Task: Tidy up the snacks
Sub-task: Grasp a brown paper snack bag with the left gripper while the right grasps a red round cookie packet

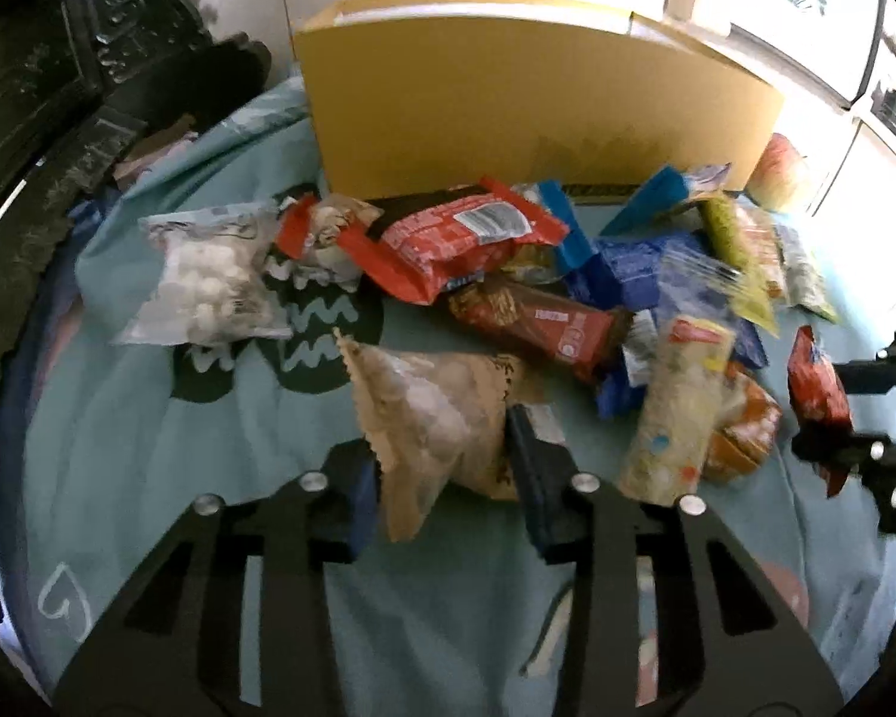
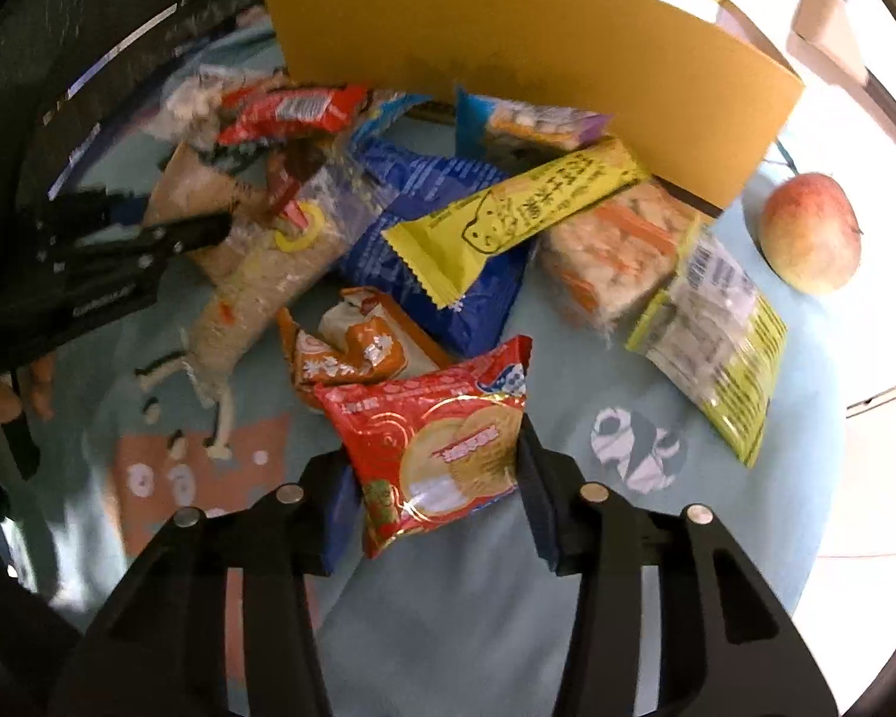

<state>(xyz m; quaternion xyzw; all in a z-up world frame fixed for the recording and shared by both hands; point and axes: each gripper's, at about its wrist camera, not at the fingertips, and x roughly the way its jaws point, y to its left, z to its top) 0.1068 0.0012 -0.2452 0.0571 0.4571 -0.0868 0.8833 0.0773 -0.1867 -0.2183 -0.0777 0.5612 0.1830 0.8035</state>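
Snacks (image 2: 448, 221) lie heaped on the blue cloth (image 1: 149, 418) before the box (image 1: 537, 101). Left gripper (image 1: 442, 460) pinches a tan packet (image 1: 436, 418); right gripper (image 2: 436, 478) clamps a red biscuit packet (image 2: 436, 442), jaws part-closed.

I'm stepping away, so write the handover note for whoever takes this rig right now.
Left claw: shut on the beige packet.
Right claw: shut on the red cracker packet.
The rest of the snacks lie in a loose pile on the blue cloth in front of the yellow box; an apple sits apart beside the box.
Done: two packets gripped.
Left: place these two, then sort the pile.
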